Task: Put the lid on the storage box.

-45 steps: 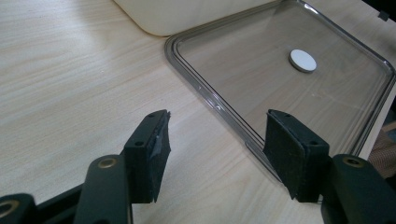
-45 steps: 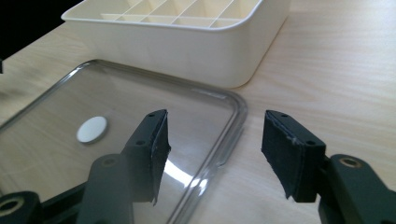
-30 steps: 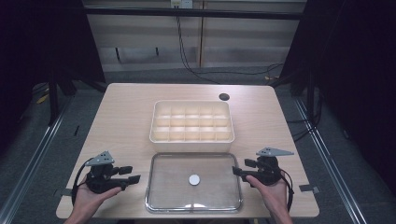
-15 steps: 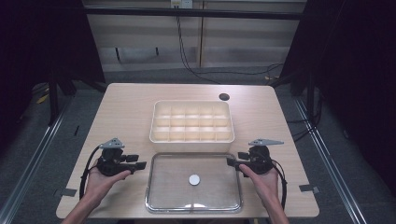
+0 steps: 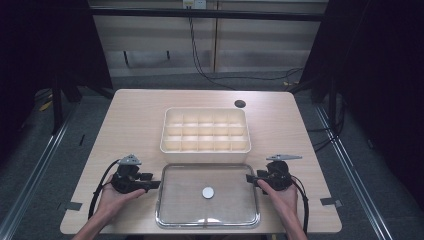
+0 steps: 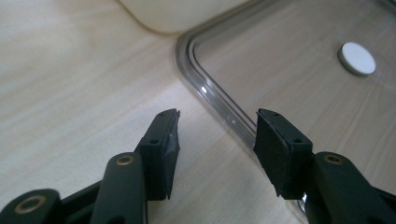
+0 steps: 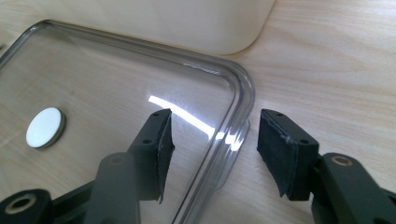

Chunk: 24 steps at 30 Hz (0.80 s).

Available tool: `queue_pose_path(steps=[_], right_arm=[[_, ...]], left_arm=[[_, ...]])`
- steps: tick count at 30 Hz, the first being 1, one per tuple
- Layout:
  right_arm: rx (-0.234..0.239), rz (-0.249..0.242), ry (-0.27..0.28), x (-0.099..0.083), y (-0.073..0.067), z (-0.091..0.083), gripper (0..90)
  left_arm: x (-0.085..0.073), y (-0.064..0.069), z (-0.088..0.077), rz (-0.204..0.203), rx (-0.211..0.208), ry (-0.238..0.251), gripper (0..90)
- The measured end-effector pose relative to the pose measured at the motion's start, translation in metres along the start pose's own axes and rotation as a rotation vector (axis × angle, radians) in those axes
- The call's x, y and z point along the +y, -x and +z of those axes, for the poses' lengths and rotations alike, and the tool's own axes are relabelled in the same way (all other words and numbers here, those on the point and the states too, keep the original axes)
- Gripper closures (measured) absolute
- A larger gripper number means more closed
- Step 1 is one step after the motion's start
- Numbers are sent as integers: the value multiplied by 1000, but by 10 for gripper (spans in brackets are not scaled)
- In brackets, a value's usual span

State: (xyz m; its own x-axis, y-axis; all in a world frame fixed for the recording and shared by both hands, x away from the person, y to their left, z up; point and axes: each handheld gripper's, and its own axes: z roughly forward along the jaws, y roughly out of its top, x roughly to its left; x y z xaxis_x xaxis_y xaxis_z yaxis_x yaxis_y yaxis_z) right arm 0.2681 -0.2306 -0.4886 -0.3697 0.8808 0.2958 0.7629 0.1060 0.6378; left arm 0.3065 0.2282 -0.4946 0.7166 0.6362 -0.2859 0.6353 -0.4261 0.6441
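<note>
A: Any brand, label or writing you can read?

B: None that I can make out. The clear lid (image 5: 207, 196) is plain transparent plastic, rectangular with rounded corners and a raised, ridged rim that catches the light. A small white round disc (image 5: 208, 192) sits at its middle.

A: Where does the lid lie?

B: Flat on the light wood-grain desk (image 5: 135, 120), at the near edge, just in front of the cream tray (image 5: 205, 129). That tray is smooth opaque plastic, rectangular, split by thin walls into a grid of square compartments.

A: And the grippers?

B: The left gripper (image 6: 217, 135) is spread wide, holding nothing, and straddles the lid's left rim near its far corner: one black jaw over bare desk, the other over the lid. The right gripper (image 7: 214, 135) is likewise spread and holds nothing, with the lid's right rim running up between its jaws. The pads (image 7: 164, 140) are matte black and slightly frayed at the edges.

A: What else is around?

B: A small dark round grommet (image 5: 240, 104) near the desk's far right corner, tape strips at both near corners, and black cables (image 5: 200, 60) hanging down a pale panel behind.
</note>
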Motion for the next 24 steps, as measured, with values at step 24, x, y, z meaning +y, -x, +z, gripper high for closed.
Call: queue_pose_path(steps=[24], right_arm=[[17,71,11,-6,-5,10,577]], left_arm=[[2,10,8,32,-30,-1,527]])
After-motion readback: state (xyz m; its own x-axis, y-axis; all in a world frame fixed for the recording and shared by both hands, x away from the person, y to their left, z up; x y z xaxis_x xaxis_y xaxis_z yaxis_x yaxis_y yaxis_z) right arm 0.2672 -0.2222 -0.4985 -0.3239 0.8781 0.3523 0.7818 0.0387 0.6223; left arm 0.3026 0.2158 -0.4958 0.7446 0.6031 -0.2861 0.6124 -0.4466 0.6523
